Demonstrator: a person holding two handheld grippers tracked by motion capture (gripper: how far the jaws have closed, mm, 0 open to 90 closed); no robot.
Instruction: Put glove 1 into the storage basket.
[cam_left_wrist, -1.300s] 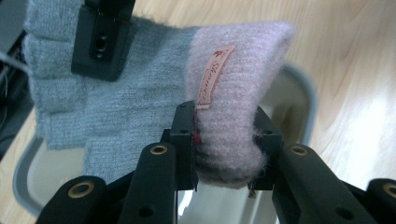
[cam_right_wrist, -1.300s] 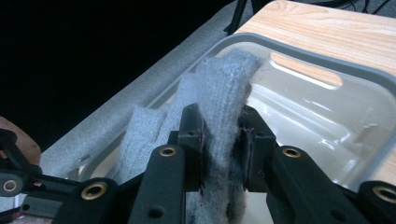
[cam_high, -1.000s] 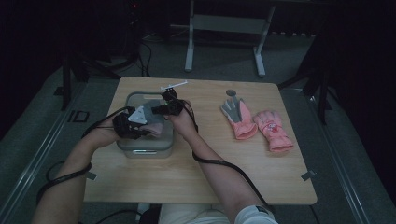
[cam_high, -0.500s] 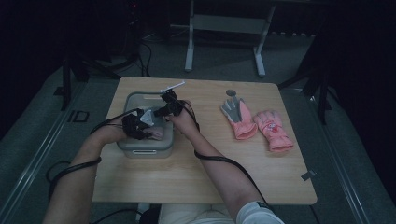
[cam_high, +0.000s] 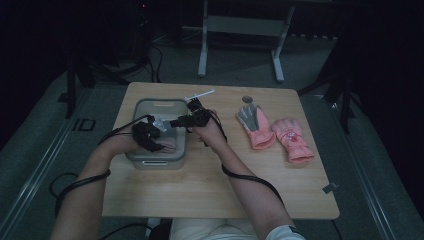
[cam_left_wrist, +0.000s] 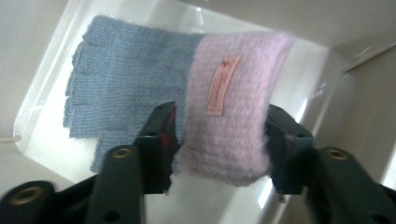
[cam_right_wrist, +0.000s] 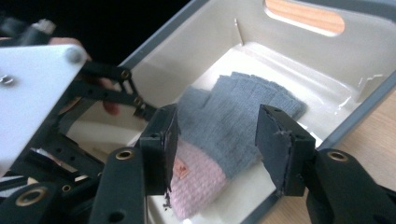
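Observation:
A fingerless knit glove, grey (cam_left_wrist: 126, 79) with a pink cuff (cam_left_wrist: 224, 135), lies flat inside a grey bin (cam_high: 159, 104) at the table's left. My left gripper (cam_left_wrist: 219, 135) (cam_high: 161, 142) is down in the bin and open. Its jaws stand on either side of the pink cuff, at or very near its edges. My right gripper (cam_right_wrist: 215, 140) (cam_high: 176, 121) hovers open over the bin's right side, above the grey part of the glove (cam_right_wrist: 233, 116). The left gripper's white plate (cam_right_wrist: 32, 88) sits close by in the right gripper view.
Two pink and grey winter gloves (cam_high: 257, 127) (cam_high: 292, 140) lie side by side on the wooden table (cam_high: 210, 185) to the right. A white stick-like object (cam_high: 200, 95) and a small grey disc (cam_high: 247, 99) rest near the far edge. Cables trail from both hands.
My left gripper has sunk a little deeper into the bin, down to the glove's cuff. The right gripper has stayed over the bin's right side.

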